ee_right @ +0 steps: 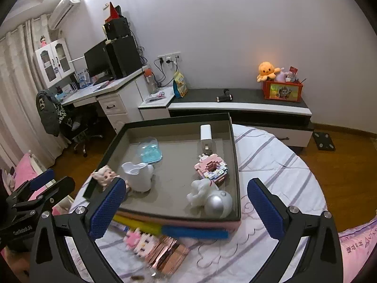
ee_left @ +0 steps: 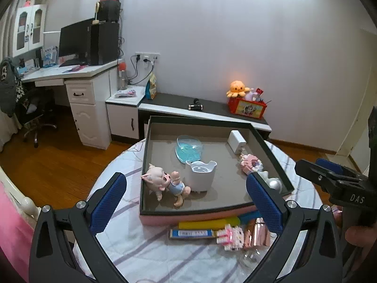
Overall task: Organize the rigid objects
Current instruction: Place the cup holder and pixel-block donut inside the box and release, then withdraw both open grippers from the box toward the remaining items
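Two grippers, left gripper (ee_left: 186,202) and right gripper (ee_right: 186,208), hover wide open and empty over the table (ee_right: 271,155). Loose items lie below and ahead, beside the tray (ee_right: 235,165): a yellow stick (ee_left: 207,224), long axis crosswise, and a pink block toy (ee_right: 139,239), nearer the right.

Round table (ee_left: 132,254) in striped cloth, bearing a shallow tray (ee_left: 212,214), yellow bar (ee_left: 207,224), pink block toy (ee_left: 229,235).
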`<state>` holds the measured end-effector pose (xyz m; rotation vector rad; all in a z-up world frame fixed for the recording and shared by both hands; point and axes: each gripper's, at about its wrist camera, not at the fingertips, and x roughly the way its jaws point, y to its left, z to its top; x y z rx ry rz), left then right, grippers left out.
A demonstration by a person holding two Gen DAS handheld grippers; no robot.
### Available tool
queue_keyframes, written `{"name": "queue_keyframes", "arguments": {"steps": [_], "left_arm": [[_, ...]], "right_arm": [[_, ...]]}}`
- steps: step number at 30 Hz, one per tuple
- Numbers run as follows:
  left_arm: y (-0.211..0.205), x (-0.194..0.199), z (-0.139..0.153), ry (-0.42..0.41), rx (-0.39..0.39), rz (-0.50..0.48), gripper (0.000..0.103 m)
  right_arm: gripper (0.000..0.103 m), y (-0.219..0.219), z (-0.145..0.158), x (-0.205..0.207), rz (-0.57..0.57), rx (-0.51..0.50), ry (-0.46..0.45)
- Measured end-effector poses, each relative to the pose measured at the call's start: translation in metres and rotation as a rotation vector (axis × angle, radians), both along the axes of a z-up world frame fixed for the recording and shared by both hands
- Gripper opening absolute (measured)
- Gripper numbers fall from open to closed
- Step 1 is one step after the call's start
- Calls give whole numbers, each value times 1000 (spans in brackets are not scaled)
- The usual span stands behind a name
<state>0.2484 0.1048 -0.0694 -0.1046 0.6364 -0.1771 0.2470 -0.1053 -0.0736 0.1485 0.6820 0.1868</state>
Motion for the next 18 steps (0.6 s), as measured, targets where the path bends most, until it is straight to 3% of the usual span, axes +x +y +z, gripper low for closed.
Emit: {"name": "queue_keyframes", "arguments": {"steps": [9, 18], "left_arm": [[13, -42, 5, -13, -17, 26, 103], [16, -77, -20, 41, -15, 19, 103]], "right_arm": [[103, 0, 1, -58, -11, 13, -25], [103, -4, -23, -99, -6, -3, 26]]}}
